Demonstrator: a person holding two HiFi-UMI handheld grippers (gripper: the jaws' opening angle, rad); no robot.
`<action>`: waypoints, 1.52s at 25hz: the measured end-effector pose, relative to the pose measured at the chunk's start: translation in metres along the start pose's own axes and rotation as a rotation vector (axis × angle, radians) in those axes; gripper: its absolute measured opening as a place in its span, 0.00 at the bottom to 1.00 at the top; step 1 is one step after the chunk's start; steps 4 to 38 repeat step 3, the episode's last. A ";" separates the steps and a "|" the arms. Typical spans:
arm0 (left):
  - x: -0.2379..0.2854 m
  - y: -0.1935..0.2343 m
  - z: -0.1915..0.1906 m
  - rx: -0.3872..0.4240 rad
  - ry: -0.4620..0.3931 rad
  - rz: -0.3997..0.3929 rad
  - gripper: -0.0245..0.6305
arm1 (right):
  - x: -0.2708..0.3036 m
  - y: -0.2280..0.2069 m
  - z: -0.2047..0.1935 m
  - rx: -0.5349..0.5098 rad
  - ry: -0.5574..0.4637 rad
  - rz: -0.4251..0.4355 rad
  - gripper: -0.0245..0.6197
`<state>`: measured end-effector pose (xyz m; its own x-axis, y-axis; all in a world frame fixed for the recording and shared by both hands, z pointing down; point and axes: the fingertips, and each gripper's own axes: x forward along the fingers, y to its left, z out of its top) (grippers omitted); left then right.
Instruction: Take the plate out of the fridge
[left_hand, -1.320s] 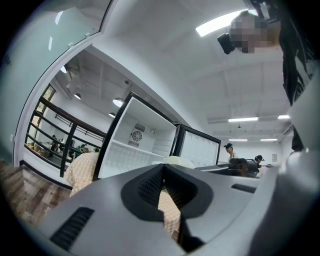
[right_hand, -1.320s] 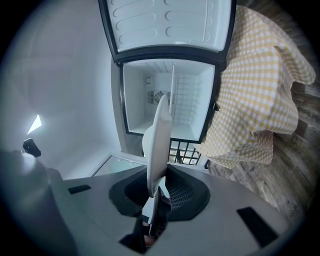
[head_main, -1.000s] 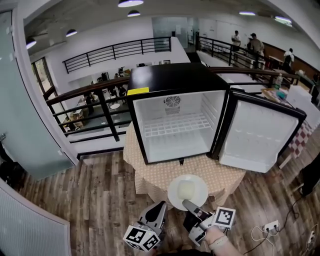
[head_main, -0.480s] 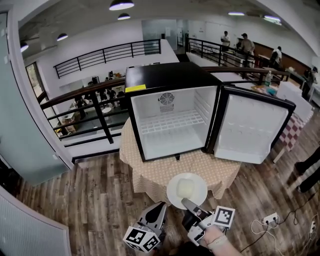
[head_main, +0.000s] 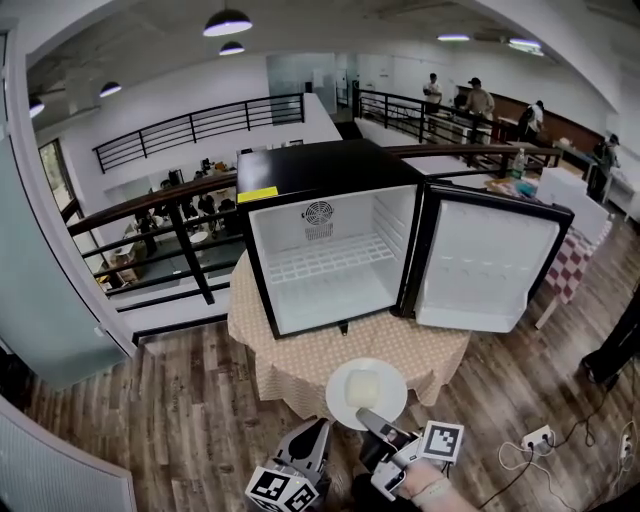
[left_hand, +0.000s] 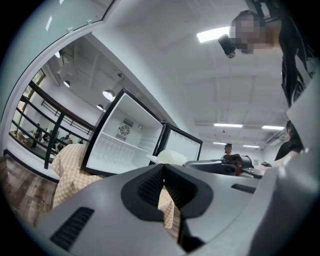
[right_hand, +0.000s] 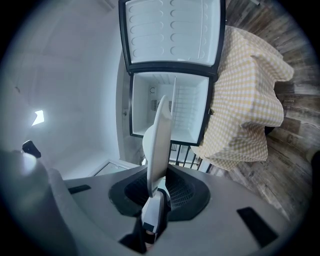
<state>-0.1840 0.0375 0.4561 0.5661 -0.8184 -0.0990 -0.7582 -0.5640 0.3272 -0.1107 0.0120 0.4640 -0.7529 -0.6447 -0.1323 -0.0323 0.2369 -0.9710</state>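
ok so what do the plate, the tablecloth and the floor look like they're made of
The plate: likely glazed white ceramic, smooth with a faint sheen; hard plastic can't be ruled out. The tablecloth: woven fabric, matte, small beige-and-white check, hanging in soft folds. The floor: wood-look planks with grain and mixed brown tones; real wood or laminate, can't tell.

Open-plan office mezzanine: railing (head_main: 200, 125), desks (head_main: 122, 257) below, pendant lamps (head_main: 227, 24).

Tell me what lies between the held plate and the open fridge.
Only bare checked tablecloth lies between the plate and the fridge, as the head view shows.
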 end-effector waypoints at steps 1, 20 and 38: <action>0.001 0.001 -0.002 -0.003 0.003 -0.002 0.05 | 0.002 -0.001 0.001 0.000 -0.001 0.002 0.15; 0.004 0.003 -0.004 -0.008 0.011 -0.006 0.05 | 0.005 -0.002 0.002 0.003 -0.003 0.006 0.15; 0.004 0.003 -0.004 -0.008 0.011 -0.006 0.05 | 0.005 -0.002 0.002 0.003 -0.003 0.006 0.15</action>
